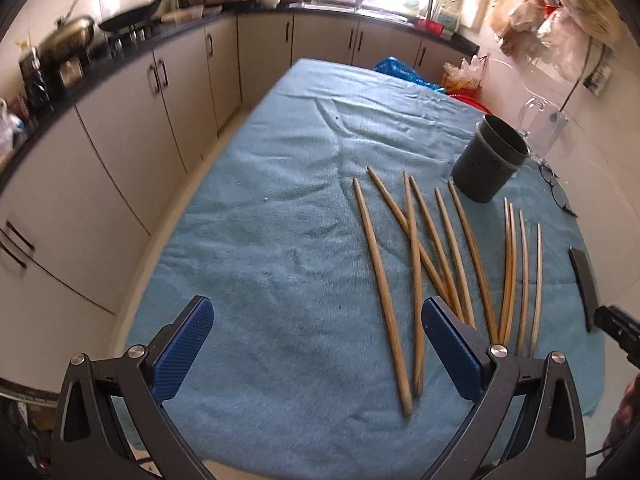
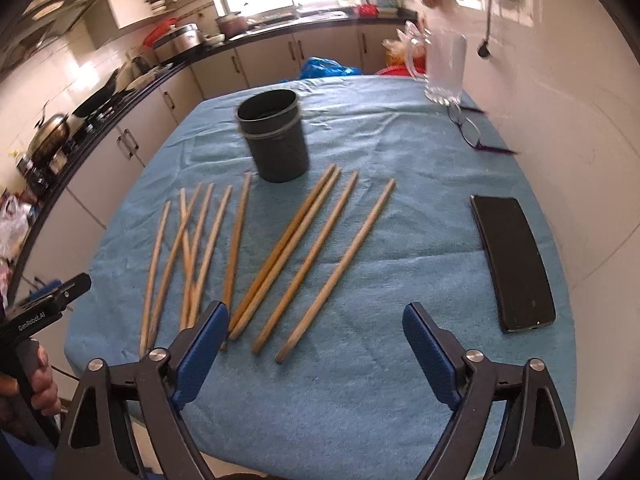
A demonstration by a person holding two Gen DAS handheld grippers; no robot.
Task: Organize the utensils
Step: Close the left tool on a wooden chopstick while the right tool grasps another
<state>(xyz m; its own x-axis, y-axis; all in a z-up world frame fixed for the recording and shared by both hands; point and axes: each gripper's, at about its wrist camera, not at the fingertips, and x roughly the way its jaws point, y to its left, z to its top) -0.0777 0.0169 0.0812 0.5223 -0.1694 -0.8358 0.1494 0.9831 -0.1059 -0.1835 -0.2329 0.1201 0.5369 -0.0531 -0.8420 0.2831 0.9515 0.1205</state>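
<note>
your right gripper (image 2: pixel 311 354) hangs over the near edge of the blue towel (image 2: pixel 360 400) with its jaws spread wide and nothing between them. your left gripper (image 1: pixel 318 350) is spread the same way and also holds nothing.

the chopsticks (image 2: pixel 280 256) lie flat on the towel in a loose fan, unsorted. their long axes run away from you, with the thick ends toward the grippers and the tips toward the dark cup (image 2: pixel 274 136). the cup stands upright just beyond the tips.

the four chopsticks on the right side of the fan end directly ahead of the right gripper, just inside its left finger. the crossed group lies ahead of the left gripper. judged from this, take the right group with the right gripper, closing across the shaft near the thick end.
</note>
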